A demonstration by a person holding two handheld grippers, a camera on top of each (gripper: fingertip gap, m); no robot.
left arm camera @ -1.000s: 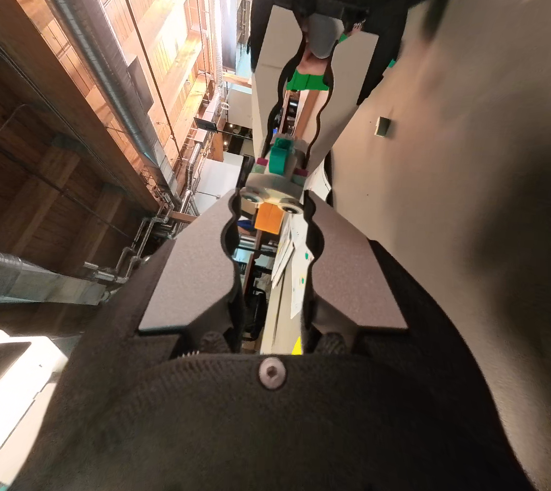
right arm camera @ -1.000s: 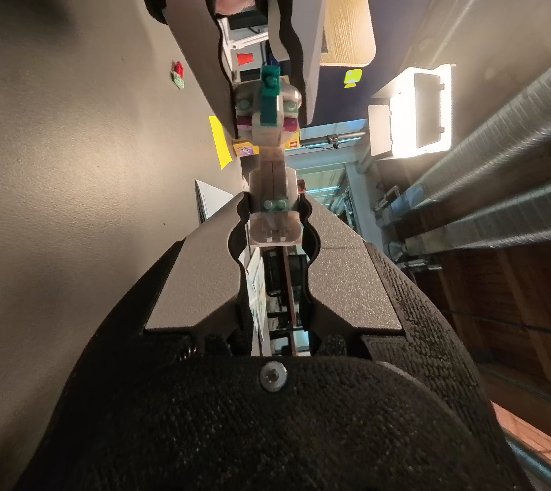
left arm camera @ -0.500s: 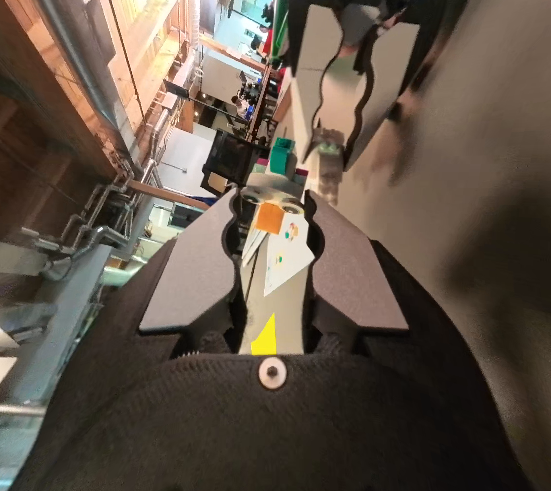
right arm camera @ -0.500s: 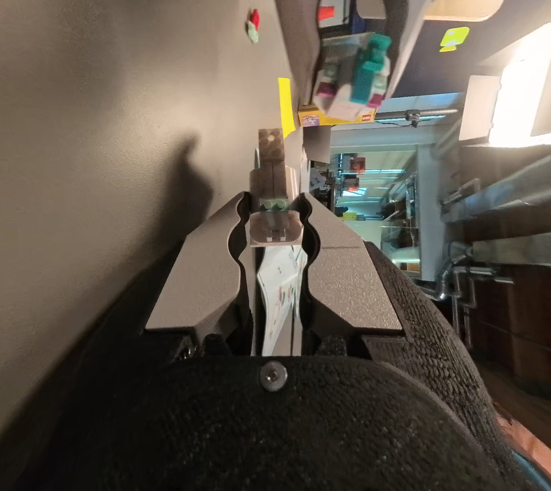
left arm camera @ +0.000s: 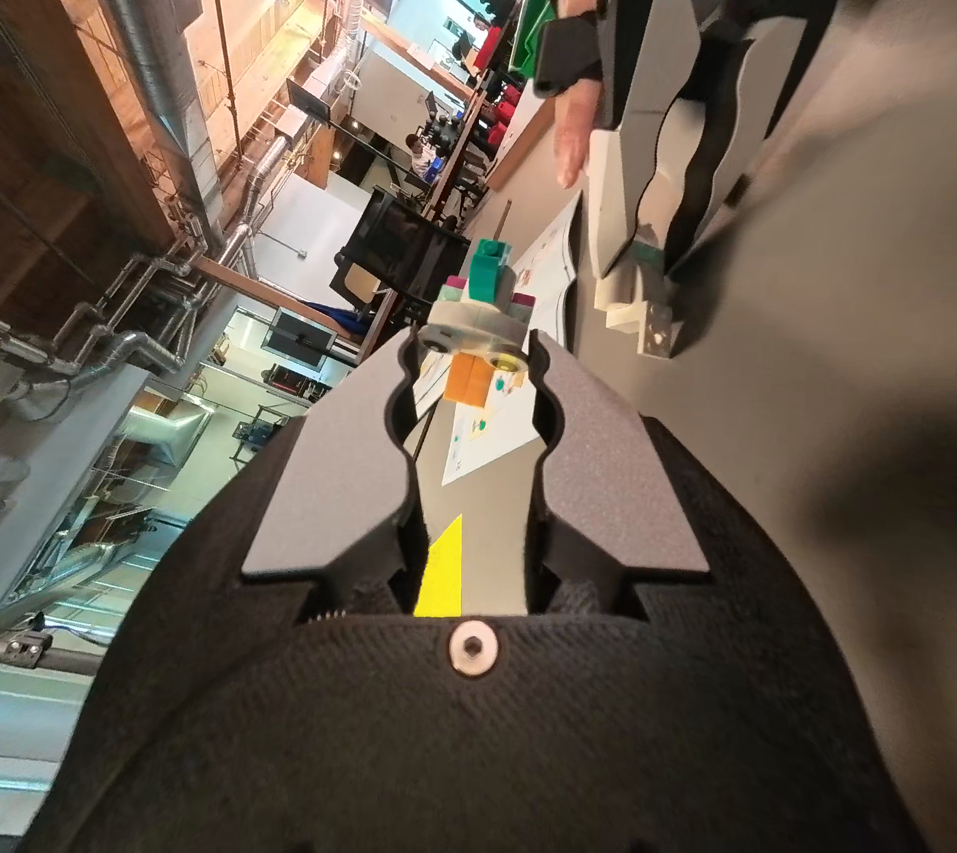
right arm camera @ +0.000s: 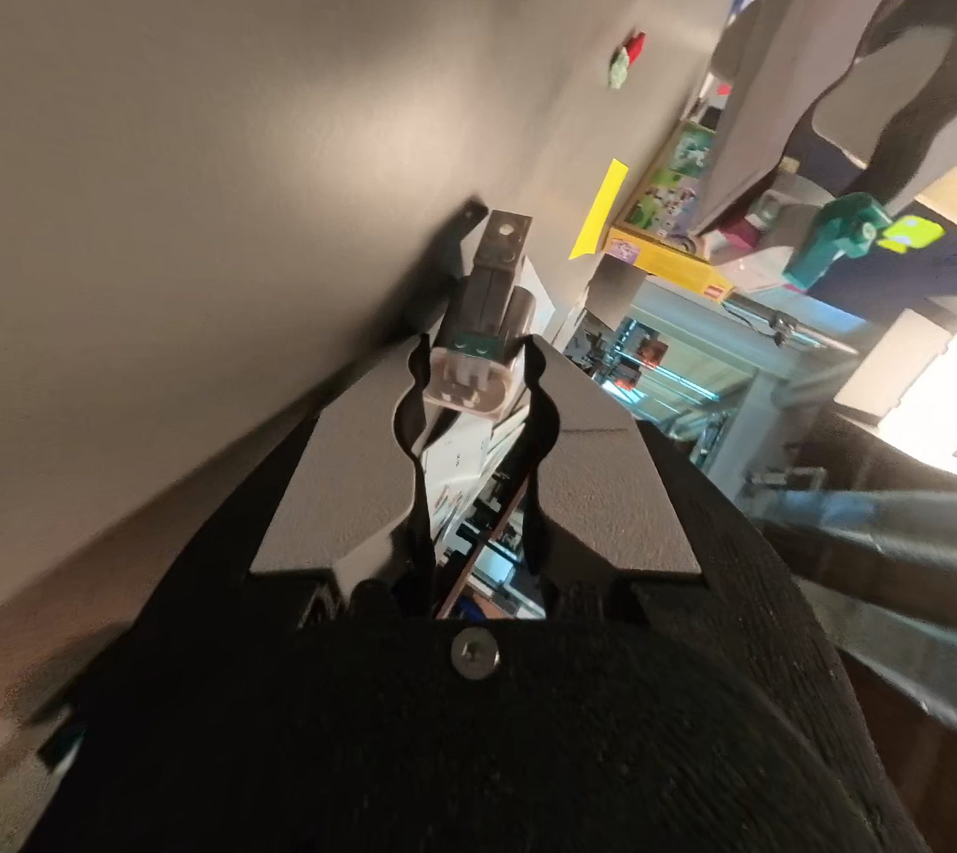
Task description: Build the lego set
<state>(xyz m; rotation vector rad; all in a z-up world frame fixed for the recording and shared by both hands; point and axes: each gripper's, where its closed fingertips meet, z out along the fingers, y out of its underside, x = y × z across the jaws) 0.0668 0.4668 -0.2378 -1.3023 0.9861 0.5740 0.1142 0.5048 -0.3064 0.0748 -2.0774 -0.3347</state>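
Against the table (right arm camera: 259,155), right tongs (right arm camera: 472,362) now press their separated white piece (right arm camera: 479,351).

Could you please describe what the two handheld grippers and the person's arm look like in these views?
Both the left gripper and the right gripper have a textured black body with a silver screw at its centre. Each carries two flat grey fingers with wavy, scalloped inner edges. The person's forearm wears a black wrist strap.

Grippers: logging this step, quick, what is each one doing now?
Left gripper: closed on the lego piece with a teal block.
Right gripper: closed on the pale lego piece.
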